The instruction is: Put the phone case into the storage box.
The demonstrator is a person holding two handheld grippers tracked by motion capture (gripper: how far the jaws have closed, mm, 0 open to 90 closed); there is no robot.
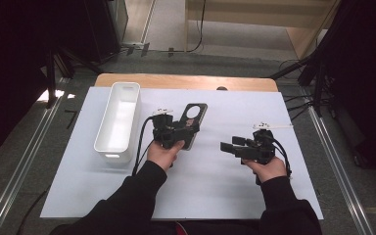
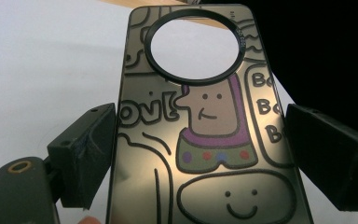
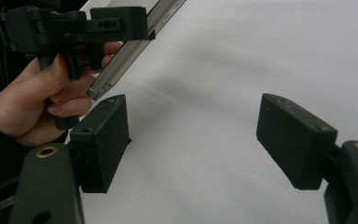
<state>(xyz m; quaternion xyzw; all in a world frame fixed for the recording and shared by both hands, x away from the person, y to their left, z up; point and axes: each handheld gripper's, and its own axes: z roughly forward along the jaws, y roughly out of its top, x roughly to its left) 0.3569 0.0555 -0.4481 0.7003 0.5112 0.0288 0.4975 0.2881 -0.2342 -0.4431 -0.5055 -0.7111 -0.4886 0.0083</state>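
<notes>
High view: the left gripper (image 1: 188,128) clamps a flat, glossy phone case with a round camera cut-out and cartoon print (image 1: 194,119), holding it just above the white table sheet (image 1: 235,196), near the centre. A long white rectangular plastic bin (image 1: 119,121) stands to the left of it, close by. The right gripper (image 1: 231,144) hovers well apart to the right, jaws pointing left.

Left gripper view: both black jaws press the case's (image 2: 205,140) long edges; the cut-out ring is at the far end.

Right gripper view: the right gripper (image 3: 191,140) jaws stand wide with nothing between them. The left gripper (image 3: 119,23) holds the case (image 3: 126,51) edge-on at upper left.
</notes>
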